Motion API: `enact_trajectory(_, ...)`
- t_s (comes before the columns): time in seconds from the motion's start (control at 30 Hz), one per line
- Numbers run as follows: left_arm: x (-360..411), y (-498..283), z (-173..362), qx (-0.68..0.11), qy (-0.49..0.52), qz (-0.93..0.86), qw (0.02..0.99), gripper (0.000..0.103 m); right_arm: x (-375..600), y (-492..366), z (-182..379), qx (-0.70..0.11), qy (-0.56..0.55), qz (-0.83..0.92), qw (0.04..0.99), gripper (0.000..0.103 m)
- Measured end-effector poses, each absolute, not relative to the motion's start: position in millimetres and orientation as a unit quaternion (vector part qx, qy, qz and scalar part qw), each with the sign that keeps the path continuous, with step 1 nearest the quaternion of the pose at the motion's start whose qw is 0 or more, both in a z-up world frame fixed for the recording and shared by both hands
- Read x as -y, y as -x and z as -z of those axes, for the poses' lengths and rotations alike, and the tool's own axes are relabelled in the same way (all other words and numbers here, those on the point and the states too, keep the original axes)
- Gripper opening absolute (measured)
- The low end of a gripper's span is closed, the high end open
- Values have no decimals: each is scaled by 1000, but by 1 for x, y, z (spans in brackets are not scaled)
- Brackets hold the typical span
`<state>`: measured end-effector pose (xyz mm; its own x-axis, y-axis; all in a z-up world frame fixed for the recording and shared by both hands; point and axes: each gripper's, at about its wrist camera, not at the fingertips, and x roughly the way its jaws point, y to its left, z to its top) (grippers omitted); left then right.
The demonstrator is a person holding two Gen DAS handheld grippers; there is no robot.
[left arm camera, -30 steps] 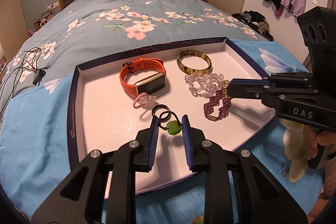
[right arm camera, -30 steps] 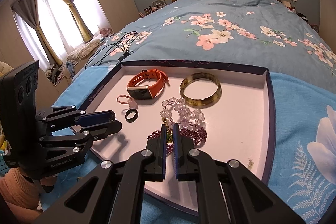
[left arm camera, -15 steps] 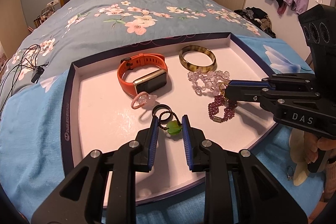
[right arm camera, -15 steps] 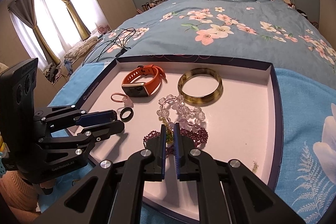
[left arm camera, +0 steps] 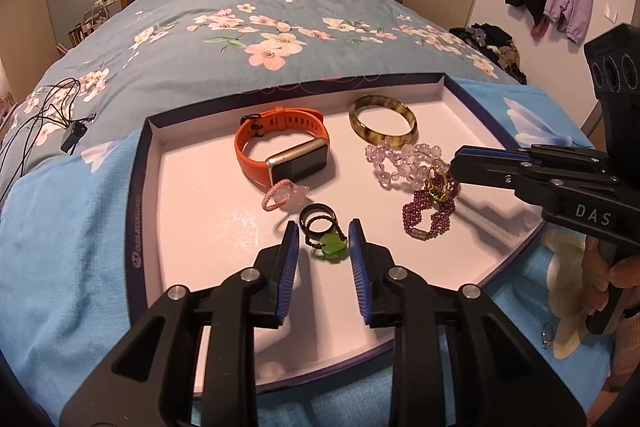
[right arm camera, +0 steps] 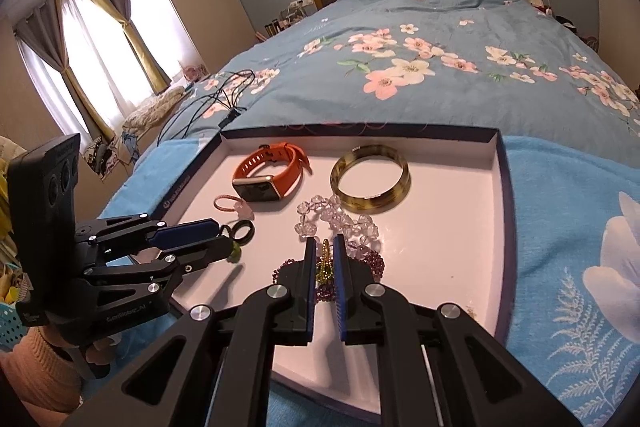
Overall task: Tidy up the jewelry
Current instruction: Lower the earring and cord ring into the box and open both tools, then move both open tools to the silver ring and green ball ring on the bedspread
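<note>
A white tray with dark rim lies on the bed and holds jewelry: an orange watch, a horn-coloured bangle, a clear bead bracelet, a purple bead bracelet, a pink ring, a black ring and a green pendant. My left gripper is open, its fingers either side of the green pendant. My right gripper has opened a little around a small gold-green piece that rests on the purple bracelet.
The tray sits on a light blue towel over the floral duvet. Black cables lie on the bed at left. A small ring lies on the towel right of the tray.
My right gripper's jaws have parted slightly around the gold-green piece, which now lies on the purple bracelet. The left gripper has stayed open over the green pendant.
</note>
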<state>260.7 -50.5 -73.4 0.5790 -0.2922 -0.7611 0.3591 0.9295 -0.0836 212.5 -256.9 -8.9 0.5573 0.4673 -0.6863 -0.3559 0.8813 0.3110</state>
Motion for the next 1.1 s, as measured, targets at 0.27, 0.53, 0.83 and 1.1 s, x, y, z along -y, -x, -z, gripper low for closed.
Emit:
enact_trajectory(0.27,37,-233,46,-381,-38,180,906,41,268,-187,-11,-383,-79,-247,887,20)
enact_trajectory(0.53,13,-176,23,-340,-30,194,920,47,276,-143,-23,-363,-59,-255,894,32)
enact_trajectory(0.83,4,-135,40,-351,-39,200,914,47,294,-105,2,-394,-54,-227,889,34)
enact_trajectory(1.1,11,-118,61,-375,-41,212,902,48,292,-81,23,-422,-44,-225,877,35)
